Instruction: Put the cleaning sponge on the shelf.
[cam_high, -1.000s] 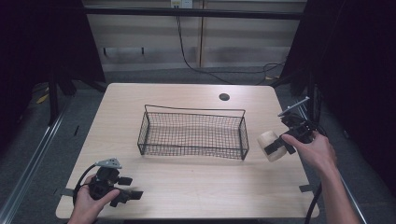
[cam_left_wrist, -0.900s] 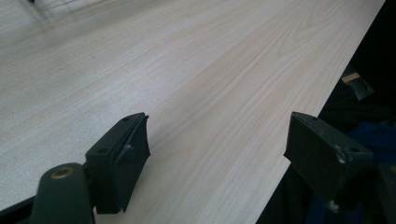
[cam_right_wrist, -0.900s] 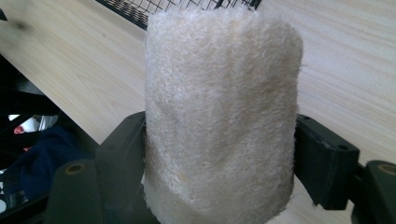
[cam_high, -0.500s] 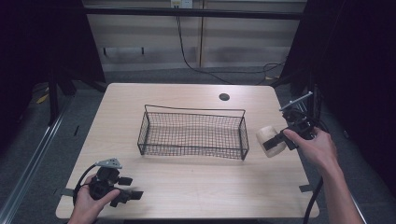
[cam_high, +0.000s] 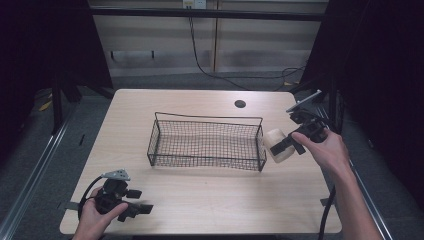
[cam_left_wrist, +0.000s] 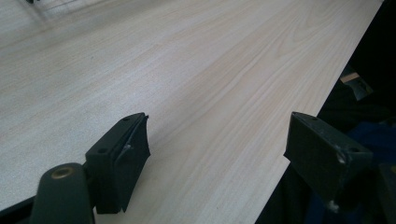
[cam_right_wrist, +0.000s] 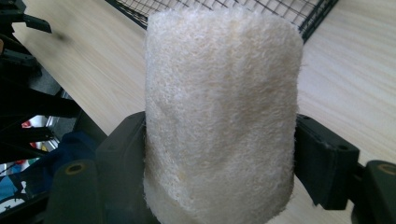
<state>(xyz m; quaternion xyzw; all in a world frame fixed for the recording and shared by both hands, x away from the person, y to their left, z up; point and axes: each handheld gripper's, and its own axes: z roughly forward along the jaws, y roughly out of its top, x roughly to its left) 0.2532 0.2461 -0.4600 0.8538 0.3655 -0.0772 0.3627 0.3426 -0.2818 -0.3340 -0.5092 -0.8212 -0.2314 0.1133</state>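
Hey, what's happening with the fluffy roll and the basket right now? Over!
Right gripper shut on fluffy roll, just right of wire basket. Left gripper open, idle at table's near edge. Nothing in the way.

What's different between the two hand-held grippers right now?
The right hand-held gripper is shut on a cream loofah; the left hand-held gripper holds nothing, its jaws spread wide. The right one is raised beside the right end of the wire basket; the left one sits low at the table's near left corner, far from the basket. Both are black, two-jawed, and each is held in a hand.
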